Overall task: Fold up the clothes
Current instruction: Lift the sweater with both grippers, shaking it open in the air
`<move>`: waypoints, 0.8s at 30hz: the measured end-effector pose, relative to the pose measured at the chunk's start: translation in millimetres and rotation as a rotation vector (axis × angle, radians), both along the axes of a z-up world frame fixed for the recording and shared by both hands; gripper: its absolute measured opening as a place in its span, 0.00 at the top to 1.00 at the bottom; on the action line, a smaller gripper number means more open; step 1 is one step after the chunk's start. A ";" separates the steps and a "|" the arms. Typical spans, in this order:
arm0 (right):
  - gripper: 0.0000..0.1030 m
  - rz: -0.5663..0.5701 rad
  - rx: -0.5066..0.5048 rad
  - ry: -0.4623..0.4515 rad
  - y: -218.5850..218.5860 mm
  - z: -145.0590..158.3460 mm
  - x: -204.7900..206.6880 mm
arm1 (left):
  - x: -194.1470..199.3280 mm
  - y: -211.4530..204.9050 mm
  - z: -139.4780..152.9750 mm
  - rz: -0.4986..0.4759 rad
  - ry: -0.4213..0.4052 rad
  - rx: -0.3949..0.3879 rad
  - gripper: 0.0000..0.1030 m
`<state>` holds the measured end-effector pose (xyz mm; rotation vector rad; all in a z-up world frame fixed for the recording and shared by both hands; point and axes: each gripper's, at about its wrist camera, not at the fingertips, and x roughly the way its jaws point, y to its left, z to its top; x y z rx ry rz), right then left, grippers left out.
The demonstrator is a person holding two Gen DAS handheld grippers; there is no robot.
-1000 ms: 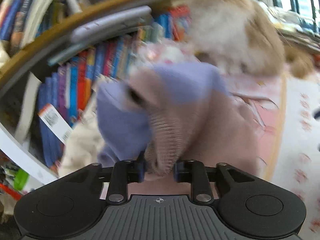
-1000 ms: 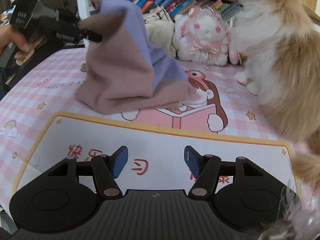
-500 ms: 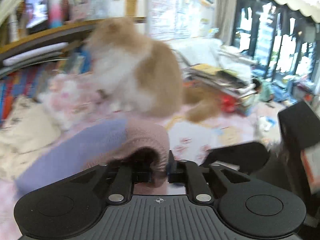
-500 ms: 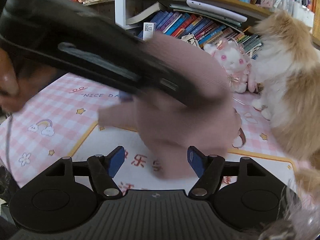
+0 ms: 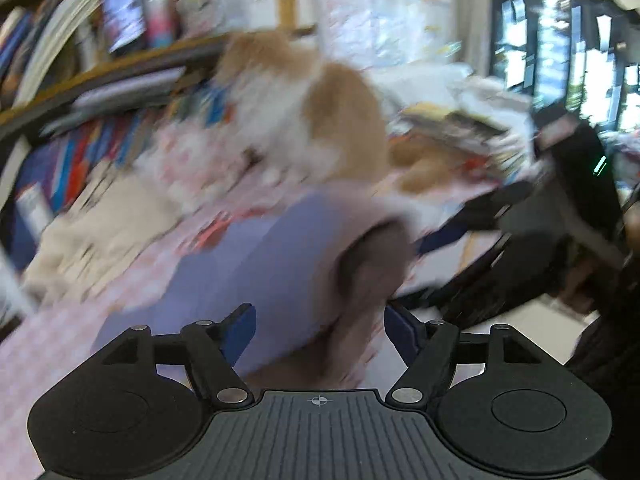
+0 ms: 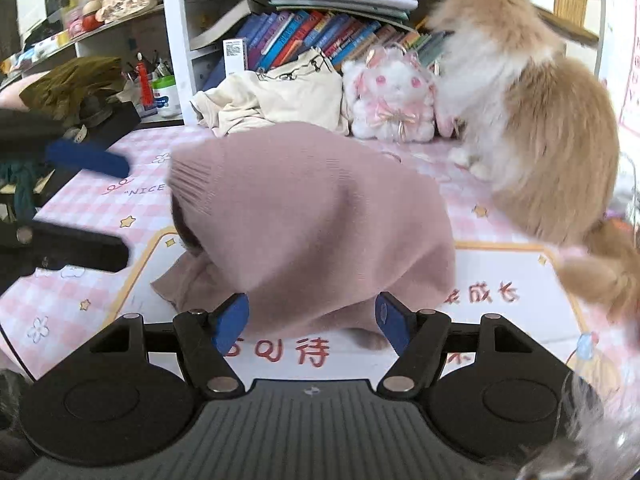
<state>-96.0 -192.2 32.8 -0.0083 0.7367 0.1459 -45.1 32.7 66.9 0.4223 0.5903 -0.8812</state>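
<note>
Both grippers stand with their blue pads spread wide and nothing between them, which suits a release: the pink-and-lilac knitted sweater point(image 6: 312, 216) lies in a humped heap on the pink checked desk mat point(image 6: 80, 312), its ribbed hem turned toward the left gripper point(image 6: 86, 200), and it looks to have been flipped over so the dusty-pink side faces up for the next fold. The right gripper point(image 6: 312, 322) waits low just before the heap, probably placed to catch the near edge. From the left wrist view, which is badly blurred, the left gripper point(image 5: 318, 330) hangs close over the lilac part of the sweater point(image 5: 276, 256). Half a second earlier the left pads were clamped on the ribbed hem and the cloth was carried above the mat; now that grip is let go and the sweater has dropped. An orange-and-white cat point(image 6: 532, 132) sits beside a plush bunny point(image 6: 390, 96), close enough to step onto the cloth.
</note>
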 end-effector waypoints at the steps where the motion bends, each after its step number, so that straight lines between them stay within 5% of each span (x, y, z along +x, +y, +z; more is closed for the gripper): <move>1: 0.33 0.006 0.004 0.007 3.2 -0.9 1.1 | 1.4 4.4 -5.4 0.024 -0.012 0.027 0.29; 9: 0.34 0.092 0.011 0.044 41.8 0.0 8.9 | 10.0 -17.9 -67.7 0.060 -0.318 0.323 0.29; 16: 0.38 -0.098 0.184 0.173 45.6 -8.0 47.1 | 22.4 -48.4 -126.2 0.010 -0.537 0.423 0.31; 17: 0.38 -0.123 0.178 0.190 45.8 -11.2 48.7 | 25.2 -47.8 -129.4 0.021 -0.565 0.415 0.35; 19: 0.37 -0.149 0.178 0.198 43.9 -14.3 46.3 | 32.9 -42.5 -122.8 0.048 -0.546 0.369 0.83; 24: 0.36 -0.183 0.163 0.187 40.7 -20.4 37.8 | 36.8 -4.5 -49.4 0.151 -0.478 0.077 0.94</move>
